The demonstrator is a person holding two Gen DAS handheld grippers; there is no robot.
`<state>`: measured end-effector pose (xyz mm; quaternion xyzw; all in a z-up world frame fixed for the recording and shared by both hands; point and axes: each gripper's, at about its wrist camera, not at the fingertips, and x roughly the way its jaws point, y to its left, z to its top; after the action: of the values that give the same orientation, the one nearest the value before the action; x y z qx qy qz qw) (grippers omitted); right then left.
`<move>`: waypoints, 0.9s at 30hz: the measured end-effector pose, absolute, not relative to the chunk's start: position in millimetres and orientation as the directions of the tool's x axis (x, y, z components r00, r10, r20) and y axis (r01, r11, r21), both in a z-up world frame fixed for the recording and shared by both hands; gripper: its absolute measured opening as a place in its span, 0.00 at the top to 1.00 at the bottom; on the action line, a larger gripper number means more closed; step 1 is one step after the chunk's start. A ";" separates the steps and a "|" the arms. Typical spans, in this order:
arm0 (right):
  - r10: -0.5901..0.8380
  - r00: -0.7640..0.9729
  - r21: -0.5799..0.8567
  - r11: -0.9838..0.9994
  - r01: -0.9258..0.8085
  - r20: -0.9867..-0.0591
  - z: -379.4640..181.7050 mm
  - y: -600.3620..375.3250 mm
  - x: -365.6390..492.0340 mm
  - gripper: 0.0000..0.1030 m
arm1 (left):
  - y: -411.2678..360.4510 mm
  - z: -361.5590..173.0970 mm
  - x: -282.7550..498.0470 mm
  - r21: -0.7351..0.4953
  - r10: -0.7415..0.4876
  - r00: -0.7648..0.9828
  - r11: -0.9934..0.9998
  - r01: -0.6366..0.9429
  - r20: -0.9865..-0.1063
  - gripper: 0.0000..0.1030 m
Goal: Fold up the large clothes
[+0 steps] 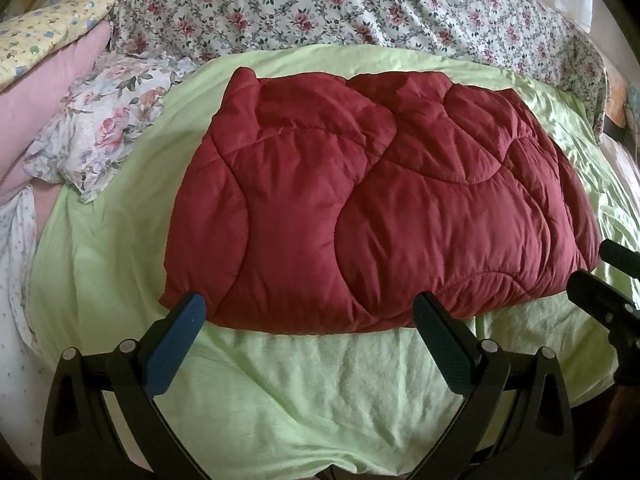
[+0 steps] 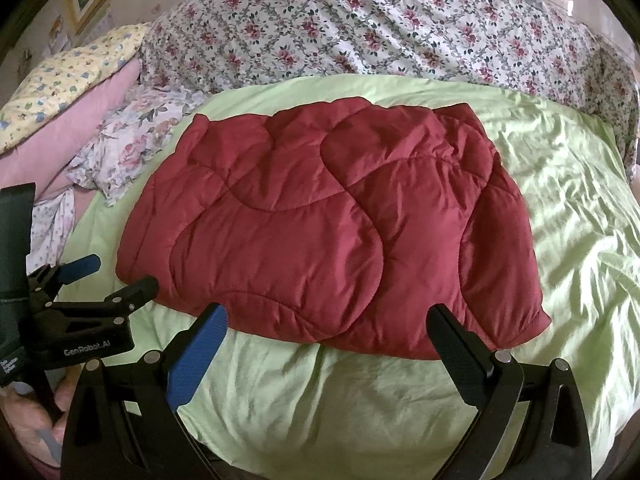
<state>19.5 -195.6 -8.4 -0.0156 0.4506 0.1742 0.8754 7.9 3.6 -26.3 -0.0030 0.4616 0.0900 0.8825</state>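
1. Left gripper (image 1: 310, 308): jaws spread wide, nothing between them; fingertips sit at the near edge of the red quilted comforter (image 1: 384, 196), the left blue pad (image 1: 176, 344) just beside its near-left corner; whether they touch cannot be told.
2. Right gripper (image 2: 330, 320): jaws likewise wide apart and empty; tips at the comforter's near edge; the left gripper shows at the left of the right wrist view, open, with part of a hand (image 2: 24, 420) below it.
3. Comforter: folded into a thick, rough rectangle, several layers visible at its right end; lies flat on the green sheet (image 1: 320, 392), roughly central, long side toward the cameras.
4. Green sheet: wrinkled, covers the near part of the bed; bare strip between comforter and grippers.
5. Beyond the comforter: floral bedspread (image 1: 340, 8) bunched along the far side.
6. Left side: small rose-print pillow (image 1: 104, 128) just beside the comforter's far-left corner; pink pillow (image 1: 48, 96) and yellow patterned pillow (image 1: 44, 36) stacked behind it.
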 end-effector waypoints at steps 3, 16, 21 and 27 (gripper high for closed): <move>0.294 0.532 0.130 0.937 -0.323 -0.794 -8.1 -194.9 19.1 0.02 | 3.9 -26.3 7.6 0.077 0.156 0.557 0.984 -0.162 -0.816 0.00; 0.291 0.539 0.129 0.939 -0.318 -0.790 -5.9 -195.8 19.2 0.02 | 6.1 -27.0 6.5 0.081 0.159 0.556 0.984 -0.162 -0.816 0.00; 0.294 0.543 0.132 0.939 -0.317 -0.787 -4.6 -196.9 19.4 0.02 | 8.3 -26.4 5.6 0.083 0.163 0.556 0.983 -0.166 -0.815 0.00; 0.295 0.546 0.135 0.940 -0.313 -0.784 -4.6 -198.7 20.4 0.02 | 9.2 -26.6 5.2 0.088 0.170 0.556 0.981 -0.170 -0.814 0.00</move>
<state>20.4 -198.7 -4.6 -0.0105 0.4441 0.1729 0.8791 5.2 9.2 -26.6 -0.0004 0.4612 0.0963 0.8821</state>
